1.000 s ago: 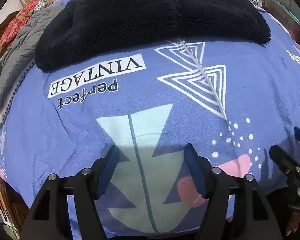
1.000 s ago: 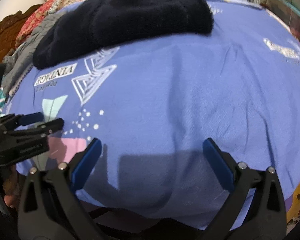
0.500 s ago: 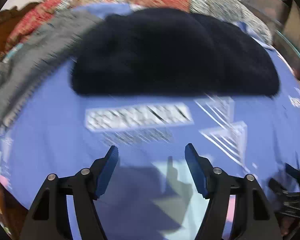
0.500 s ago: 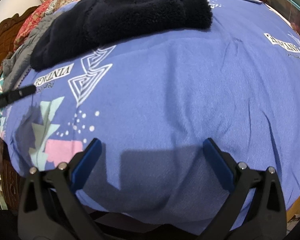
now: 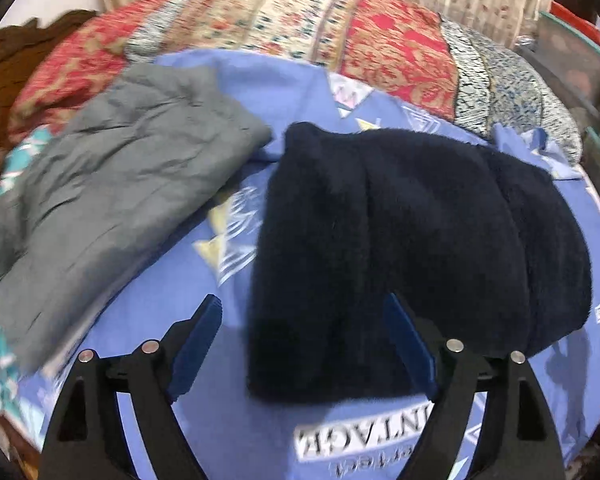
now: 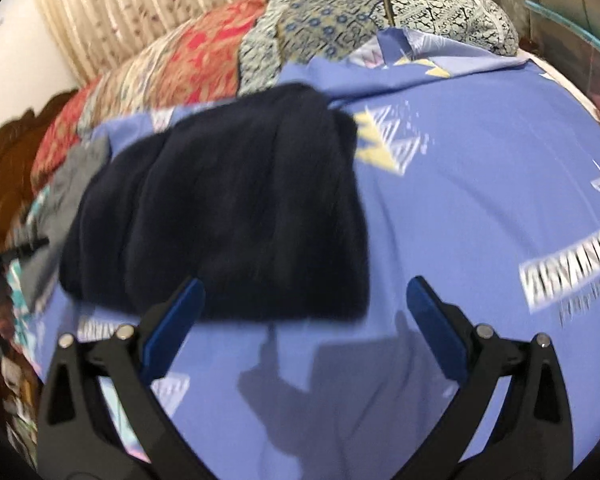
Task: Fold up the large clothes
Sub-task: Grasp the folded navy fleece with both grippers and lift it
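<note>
Left gripper (image 5: 302,334) and right gripper (image 6: 305,306) both spread wide, clasping nothing (blue pads bare). Folded fuzzy navy garment (image 5: 400,248) at twelve o'clock on smooth printed blue sheet (image 6: 480,200); crumpled grey cloth (image 5: 112,184) at ten.

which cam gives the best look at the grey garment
The left wrist view: the grey garment lies in full on the blue sheet, left of the dark fleece garment. The right wrist view shows only a blurred sliver of it at the fleece's far left.

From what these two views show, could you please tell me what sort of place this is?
Most likely a bedroom: a printed blue bedsheet covers the bed, patterned pillows line its far end, and a carved wooden headboard stands at the left.
</note>
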